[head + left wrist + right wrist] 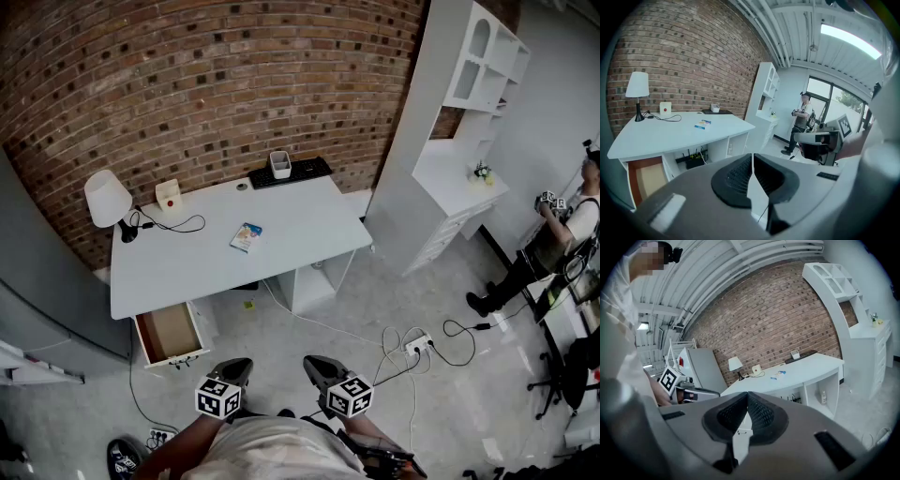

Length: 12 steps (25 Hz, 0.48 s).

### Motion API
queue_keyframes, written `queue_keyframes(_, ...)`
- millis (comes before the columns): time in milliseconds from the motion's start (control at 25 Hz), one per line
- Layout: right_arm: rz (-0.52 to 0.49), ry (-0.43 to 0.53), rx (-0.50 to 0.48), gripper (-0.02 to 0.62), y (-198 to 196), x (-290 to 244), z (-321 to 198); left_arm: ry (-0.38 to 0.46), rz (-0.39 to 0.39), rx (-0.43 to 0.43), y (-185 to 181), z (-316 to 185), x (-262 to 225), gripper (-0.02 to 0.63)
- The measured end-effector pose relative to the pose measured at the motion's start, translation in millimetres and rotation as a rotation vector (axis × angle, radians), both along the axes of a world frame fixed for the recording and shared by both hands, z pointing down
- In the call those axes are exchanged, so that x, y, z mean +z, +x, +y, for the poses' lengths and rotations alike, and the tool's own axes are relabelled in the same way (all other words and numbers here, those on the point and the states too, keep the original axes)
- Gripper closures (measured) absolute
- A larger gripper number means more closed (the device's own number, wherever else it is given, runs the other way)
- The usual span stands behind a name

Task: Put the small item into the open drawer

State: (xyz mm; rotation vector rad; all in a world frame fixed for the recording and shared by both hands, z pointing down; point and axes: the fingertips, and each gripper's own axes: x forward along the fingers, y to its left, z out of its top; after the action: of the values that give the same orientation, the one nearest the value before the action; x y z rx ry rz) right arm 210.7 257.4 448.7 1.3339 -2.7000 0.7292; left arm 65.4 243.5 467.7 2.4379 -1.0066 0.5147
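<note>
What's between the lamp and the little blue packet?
Head view: a white box with a red dot and a looping black cable lie between the lamp and the packet.

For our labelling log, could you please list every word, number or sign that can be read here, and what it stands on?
No text here can be read.
Small item on the desk: coloured print, too small to read.
White box: a red spot, no letters legible.
Left marker cube and right marker cube: black-and-white square patterns, no words.
</note>
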Motion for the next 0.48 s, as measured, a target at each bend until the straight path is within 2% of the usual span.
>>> queue_keyframes(200, 0.007, 0.0, -0.008, 0.589, 0.6, -0.2, 7.4, -0.003, -0.005, 0.005, 4.1, 8.7, 1.7, 0.589)
queue_keyframes(480, -0.001, -0.011, 0.002, 0.589, 7.3, 4.3, 7.6, -0.01, -0.002, -0.034, -0.3, 11.7, 2.5, 0.589)
